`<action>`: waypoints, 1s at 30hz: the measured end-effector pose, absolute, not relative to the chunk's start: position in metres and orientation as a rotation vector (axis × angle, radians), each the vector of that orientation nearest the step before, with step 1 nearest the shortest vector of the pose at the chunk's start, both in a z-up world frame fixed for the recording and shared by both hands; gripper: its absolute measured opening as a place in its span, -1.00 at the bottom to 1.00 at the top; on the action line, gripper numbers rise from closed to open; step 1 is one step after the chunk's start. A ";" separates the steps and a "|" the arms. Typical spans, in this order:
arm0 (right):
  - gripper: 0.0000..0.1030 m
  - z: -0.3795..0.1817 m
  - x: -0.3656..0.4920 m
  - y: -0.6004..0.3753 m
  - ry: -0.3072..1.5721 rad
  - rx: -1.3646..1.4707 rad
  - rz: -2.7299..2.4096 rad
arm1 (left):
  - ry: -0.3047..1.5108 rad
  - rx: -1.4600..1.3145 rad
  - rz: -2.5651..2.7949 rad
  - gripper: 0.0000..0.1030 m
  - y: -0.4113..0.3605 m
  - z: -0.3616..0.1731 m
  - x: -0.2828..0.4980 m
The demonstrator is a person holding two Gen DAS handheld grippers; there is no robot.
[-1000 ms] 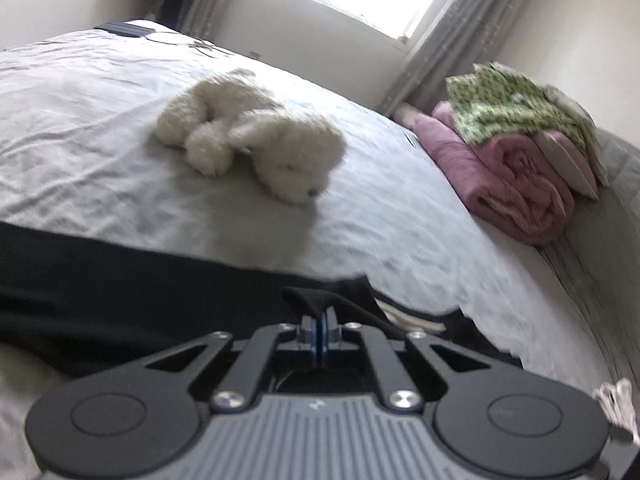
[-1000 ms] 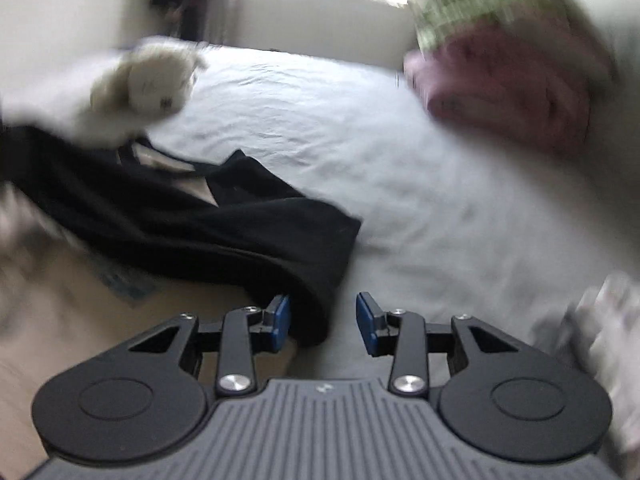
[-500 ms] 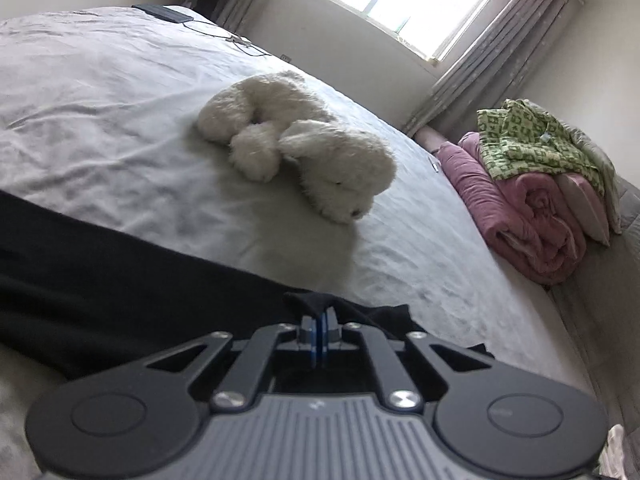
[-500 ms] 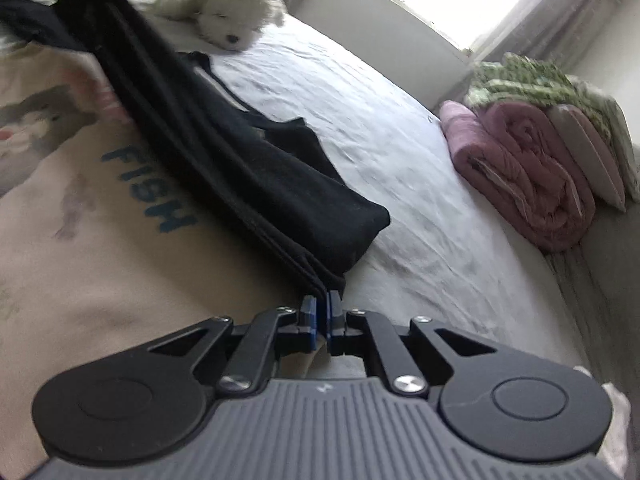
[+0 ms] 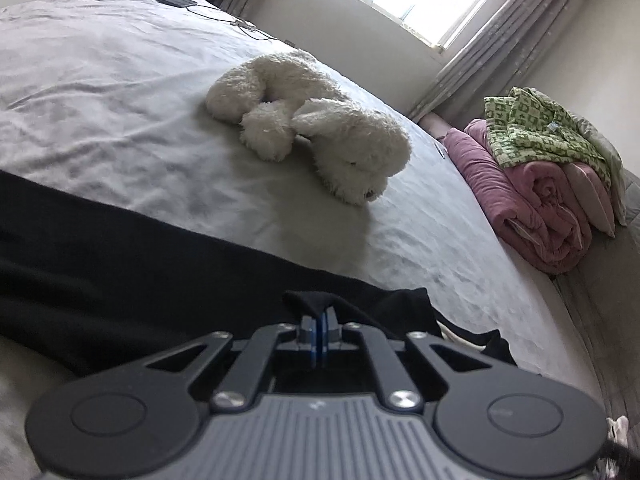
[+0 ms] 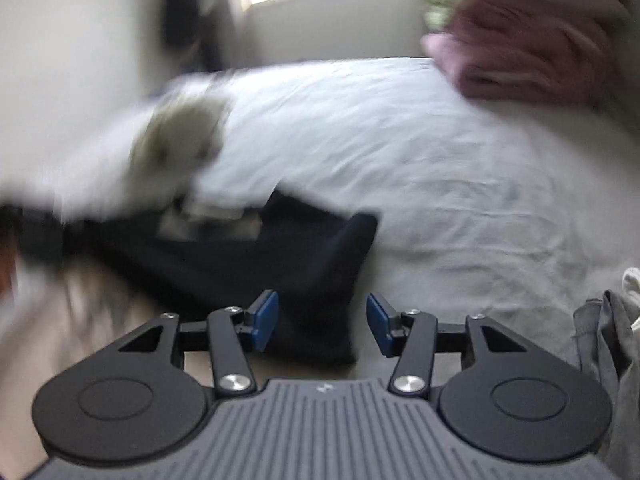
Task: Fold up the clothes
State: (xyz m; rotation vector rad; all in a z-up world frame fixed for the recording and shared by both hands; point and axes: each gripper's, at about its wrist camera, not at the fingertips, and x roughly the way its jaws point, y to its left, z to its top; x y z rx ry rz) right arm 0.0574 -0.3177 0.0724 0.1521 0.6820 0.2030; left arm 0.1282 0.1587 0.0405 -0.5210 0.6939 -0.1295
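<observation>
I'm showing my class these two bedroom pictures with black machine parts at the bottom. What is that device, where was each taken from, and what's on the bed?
No robot here: a person holds a two-finger claw in each hand, each with a camera looking along its fingers. The sharp picture is from the left claw, shut on a fold of the black garment. The blurred one is from the right claw: its jaws are opening, with the garment's end between the blue pads, not pinched. On the grey bed sheet lie a white plush dog and rolled pink blankets under a green patterned cloth.

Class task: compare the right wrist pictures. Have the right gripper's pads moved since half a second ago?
Yes. The right gripper was pinched shut on the black garment; now its jaws are opening, pads apart either side of the cloth lying on the bed.
</observation>
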 end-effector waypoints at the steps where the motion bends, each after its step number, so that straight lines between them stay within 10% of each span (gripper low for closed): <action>1: 0.01 0.073 0.068 -0.323 0.682 0.188 0.188 | 0.694 -0.517 -0.132 -0.96 0.158 0.041 0.128; 6: -0.10 0.047 0.137 -0.340 0.789 0.374 0.202 | 0.689 -0.515 -0.135 -0.96 0.158 0.043 0.128; 10: -0.84 0.026 0.164 -0.349 0.854 0.515 0.203 | 0.686 -0.510 -0.137 -0.95 0.157 0.042 0.128; 30: -0.67 0.032 0.128 -0.340 0.685 0.234 0.138 | 0.676 -0.451 -0.147 -0.95 0.151 0.027 0.136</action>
